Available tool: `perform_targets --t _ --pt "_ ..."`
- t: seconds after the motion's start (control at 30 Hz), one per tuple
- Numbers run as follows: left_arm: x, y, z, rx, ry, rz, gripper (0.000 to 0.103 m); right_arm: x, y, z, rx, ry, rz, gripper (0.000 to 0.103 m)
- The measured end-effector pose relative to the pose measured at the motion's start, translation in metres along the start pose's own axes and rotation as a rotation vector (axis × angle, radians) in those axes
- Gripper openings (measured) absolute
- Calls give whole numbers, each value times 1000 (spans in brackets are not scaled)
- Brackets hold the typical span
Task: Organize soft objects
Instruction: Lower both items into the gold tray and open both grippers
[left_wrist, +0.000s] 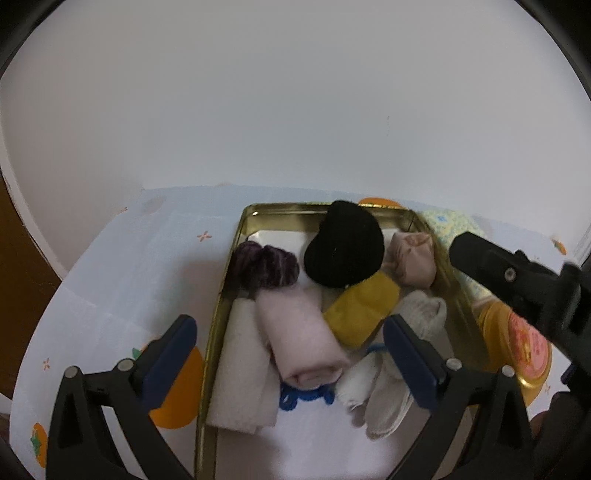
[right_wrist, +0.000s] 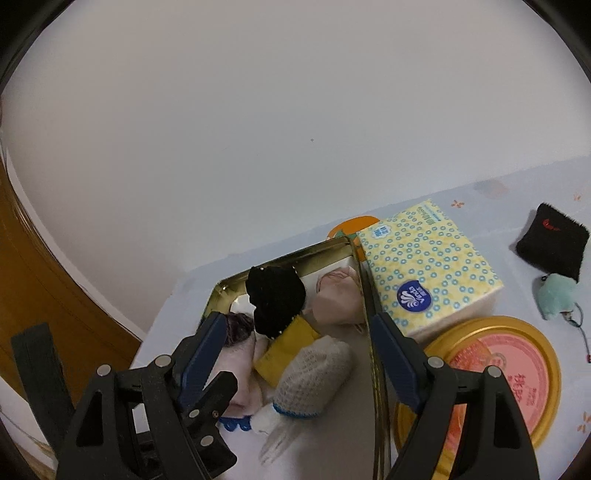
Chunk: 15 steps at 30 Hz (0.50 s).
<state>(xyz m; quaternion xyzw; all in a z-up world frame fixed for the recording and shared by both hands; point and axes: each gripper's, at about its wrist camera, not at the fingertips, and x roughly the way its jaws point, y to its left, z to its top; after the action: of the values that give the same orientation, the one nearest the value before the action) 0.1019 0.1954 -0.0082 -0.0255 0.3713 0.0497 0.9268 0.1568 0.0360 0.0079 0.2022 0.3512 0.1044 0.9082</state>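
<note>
- Gold tin (left_wrist: 236, 236) is sitting just ahead of both tongs, holding the rolled soft things.
- Left tongs (left_wrist: 290, 354) are gaping, empty, straddling the pink roll (left_wrist: 299, 339).
- Right tongs (right_wrist: 295, 354) are hanging released too.
- Black pouch (right_wrist: 552, 245) is waiting far right; I'd be pinching its middle.

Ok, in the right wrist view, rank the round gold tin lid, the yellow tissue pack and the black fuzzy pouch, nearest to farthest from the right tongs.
1. Round gold tin lid, just right of the right tongs.
2. Yellow tissue pack, behind the lid.
3. Black fuzzy pouch, far right.
</note>
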Motion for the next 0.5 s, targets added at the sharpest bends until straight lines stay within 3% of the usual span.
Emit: perform_targets --t 0.13,0.23,0.33,0.5 --pt "-8 3 -9 -19 -10 -13 102 -8 8 -13 -50 -32 -18 83" --pt "-16 7 -19 -57 -58 -41 102 -24 8 -23 -92 -110 -24 83" --pt "-23 10 -28 -91 -134 -33 102 -37 12 -35 -145 -199 -30 83" --pt "-42 7 -37 -79 -290 46 102 -58 23 -54 -236 -346 -64 83"
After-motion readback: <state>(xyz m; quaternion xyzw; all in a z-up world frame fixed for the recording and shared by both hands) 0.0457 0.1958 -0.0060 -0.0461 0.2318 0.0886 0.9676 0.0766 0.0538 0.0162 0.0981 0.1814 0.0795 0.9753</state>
